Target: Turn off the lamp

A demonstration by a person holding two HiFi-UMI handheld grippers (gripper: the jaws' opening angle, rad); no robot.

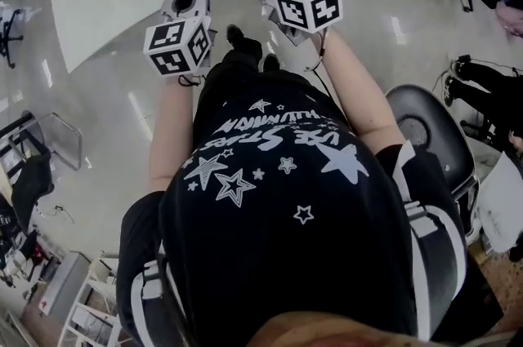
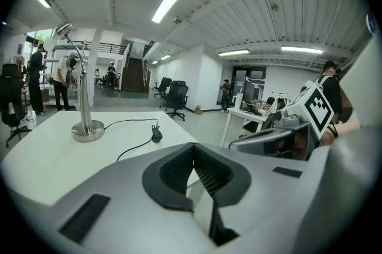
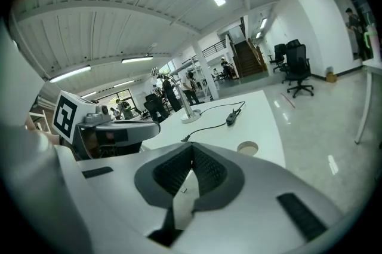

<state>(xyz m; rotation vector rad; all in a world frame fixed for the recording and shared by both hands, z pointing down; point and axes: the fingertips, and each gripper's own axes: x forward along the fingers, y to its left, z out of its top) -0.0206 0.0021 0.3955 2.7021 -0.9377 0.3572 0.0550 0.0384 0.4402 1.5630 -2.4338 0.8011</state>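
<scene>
Lamp (image 2: 88,130) stands on the white table (image 2: 36,154), ahead-left of both grippers. Its cord switch (image 2: 156,135) lies nearer the left gripper (image 2: 193,154). Left gripper and right gripper (image 3: 192,154) are clenched, empty.

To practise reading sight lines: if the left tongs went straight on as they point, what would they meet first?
Probably the white table, on bare top near its edge, right of the cord's switch. The shut left tongs aim slightly down; depth is unclear.
</scene>
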